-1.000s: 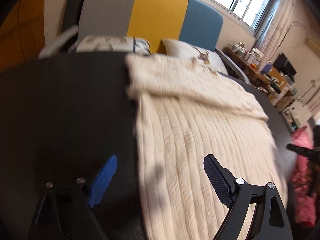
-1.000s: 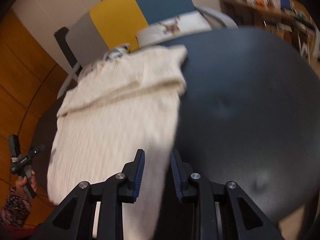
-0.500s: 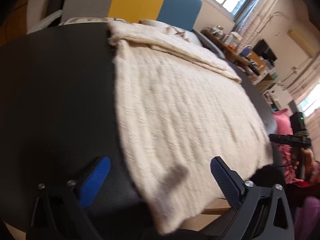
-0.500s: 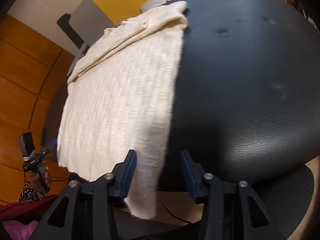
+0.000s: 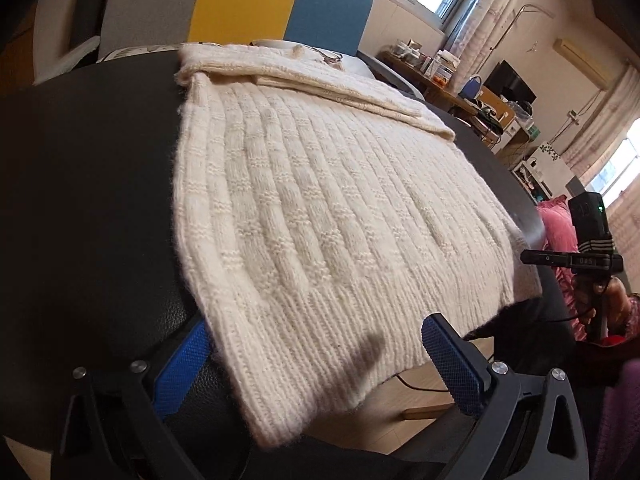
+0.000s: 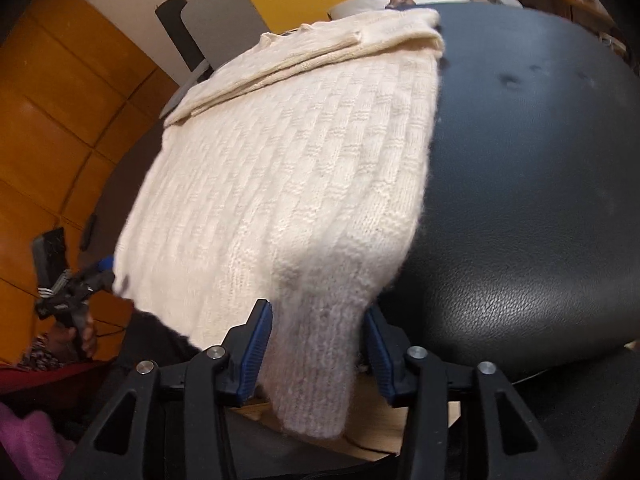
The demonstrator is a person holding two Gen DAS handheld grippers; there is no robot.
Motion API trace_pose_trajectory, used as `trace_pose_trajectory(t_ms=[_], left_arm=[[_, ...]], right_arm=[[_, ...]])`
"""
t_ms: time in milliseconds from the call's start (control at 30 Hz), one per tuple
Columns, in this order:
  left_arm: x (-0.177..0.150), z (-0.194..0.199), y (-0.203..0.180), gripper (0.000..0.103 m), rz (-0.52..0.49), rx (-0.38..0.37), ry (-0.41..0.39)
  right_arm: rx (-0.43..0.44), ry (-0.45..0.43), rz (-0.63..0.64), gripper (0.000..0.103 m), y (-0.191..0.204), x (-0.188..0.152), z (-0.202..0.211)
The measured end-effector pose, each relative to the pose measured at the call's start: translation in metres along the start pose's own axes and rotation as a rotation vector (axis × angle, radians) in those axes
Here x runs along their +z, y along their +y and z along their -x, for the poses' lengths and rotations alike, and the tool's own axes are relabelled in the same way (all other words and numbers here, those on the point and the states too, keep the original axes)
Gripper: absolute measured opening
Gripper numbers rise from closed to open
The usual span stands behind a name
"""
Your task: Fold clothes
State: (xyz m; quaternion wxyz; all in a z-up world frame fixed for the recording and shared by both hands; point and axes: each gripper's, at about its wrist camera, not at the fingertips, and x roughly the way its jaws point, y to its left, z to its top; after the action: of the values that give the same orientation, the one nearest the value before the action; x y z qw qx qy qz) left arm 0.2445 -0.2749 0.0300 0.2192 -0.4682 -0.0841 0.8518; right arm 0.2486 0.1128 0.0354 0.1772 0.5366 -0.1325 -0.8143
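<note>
A cream knitted sweater (image 5: 320, 208) lies flat on a black leather surface (image 5: 80, 200), sleeves folded across its far end. Its near hem hangs over the front edge. My left gripper (image 5: 316, 364) is open wide, its blue pads either side of the hem's left corner. In the right wrist view the sweater (image 6: 288, 184) drapes toward me, and my right gripper (image 6: 318, 352) is open with the hem's right corner hanging between its pads, which do not pinch it.
A grey, yellow and blue sofa back (image 5: 240, 0) stands behind the surface. A cluttered desk (image 5: 460, 84) is at the far right. Each gripper shows in the other's view, at the right edge (image 5: 588, 248) and left edge (image 6: 68, 284). Orange wall panels (image 6: 60, 120) are at left.
Both grippers have drawn back and down to the front edge of the surface. The right gripper has opened wider around the hanging hem corner. The left gripper stays open.
</note>
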Motion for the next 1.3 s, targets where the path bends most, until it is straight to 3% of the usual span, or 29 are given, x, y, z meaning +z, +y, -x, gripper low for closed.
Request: trace_pose_trajectory(t_ms=[67,133,167,200,333,500,733,900,1000,1067,1200,1300], left_arm=[[0.002,-0.001,-0.002,0.101,-0.005,0.017,0.009],[0.004,-0.002,-0.004,0.087,-0.015,0.039,0.014],[0.005,-0.002,-0.004,0.052,-0.021,0.050,0.015],[0.006,-0.003,-0.003,0.035,-0.015,0.058,0.014],[0.009,0.000,0.004,0.022,0.016,0.042,0.004],[0.005,0.031,0.005,0.013,0.078,-0.051,-0.042],[-0.015,0.085,-0.015,0.012,0.131,-0.182,-0.106],[-0.035,0.127,-0.031,0.012,0.232,-0.348,-0.177],[-0.044,0.155,-0.038,0.012,0.295,-0.431,-0.238],[-0.036,0.169,-0.038,0.012,0.313,-0.457,-0.283],[0.004,0.173,-0.028,0.011,0.345,-0.510,-0.364],[0.044,0.154,-0.012,0.011,0.370,-0.480,-0.375]], right_arm=[[-0.025,-0.008,0.017,0.021,0.002,0.000,-0.001],[-0.023,0.001,0.030,0.014,0.002,0.001,-0.003],[-0.021,0.001,0.036,0.012,0.004,0.001,-0.004],[-0.019,0.002,0.043,0.011,0.005,0.002,-0.005],[0.028,0.001,0.011,0.010,0.001,0.003,-0.004],[0.131,-0.022,-0.045,0.010,-0.009,0.003,0.020],[0.269,-0.010,-0.023,0.009,0.002,-0.013,0.068],[0.377,0.006,-0.080,0.009,0.004,-0.043,0.101],[0.447,-0.036,-0.112,0.009,0.005,-0.052,0.131],[0.480,-0.084,-0.128,0.009,0.004,-0.046,0.148],[0.535,-0.210,-0.133,0.009,-0.003,-0.003,0.170],[0.560,-0.279,-0.145,0.009,-0.011,0.044,0.164]])
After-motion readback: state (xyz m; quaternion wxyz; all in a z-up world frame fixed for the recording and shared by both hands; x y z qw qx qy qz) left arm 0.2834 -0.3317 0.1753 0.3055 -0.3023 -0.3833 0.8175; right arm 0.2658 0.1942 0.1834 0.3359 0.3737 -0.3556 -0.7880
